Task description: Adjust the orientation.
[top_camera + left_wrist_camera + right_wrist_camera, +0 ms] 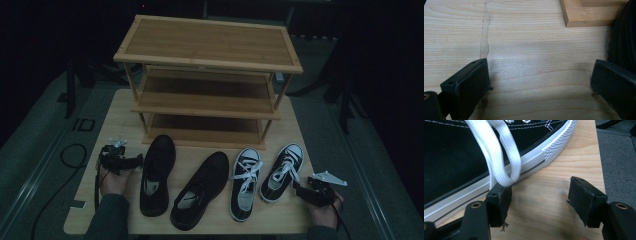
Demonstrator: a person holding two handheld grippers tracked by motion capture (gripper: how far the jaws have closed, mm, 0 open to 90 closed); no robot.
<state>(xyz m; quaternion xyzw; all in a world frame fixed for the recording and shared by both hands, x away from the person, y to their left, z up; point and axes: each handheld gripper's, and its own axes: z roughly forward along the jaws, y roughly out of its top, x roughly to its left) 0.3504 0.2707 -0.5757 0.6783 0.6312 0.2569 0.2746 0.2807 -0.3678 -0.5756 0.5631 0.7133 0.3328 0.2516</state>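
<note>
Reaching with both claws released: the right claw (299, 189) sits just beside the sneaker (282, 172), lace loop against one jaw; the left claw (139, 160) nearly touches the black shoe (156, 175). Best approach: straddle each shoe's side wall before clenching, avoiding the lace.

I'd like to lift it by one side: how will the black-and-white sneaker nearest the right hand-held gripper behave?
The sneaker has a canvas upper, so its side will probably flex. Its loose white laces would likely dangle. The ribbed rubber sole edge probably grips well.
</note>
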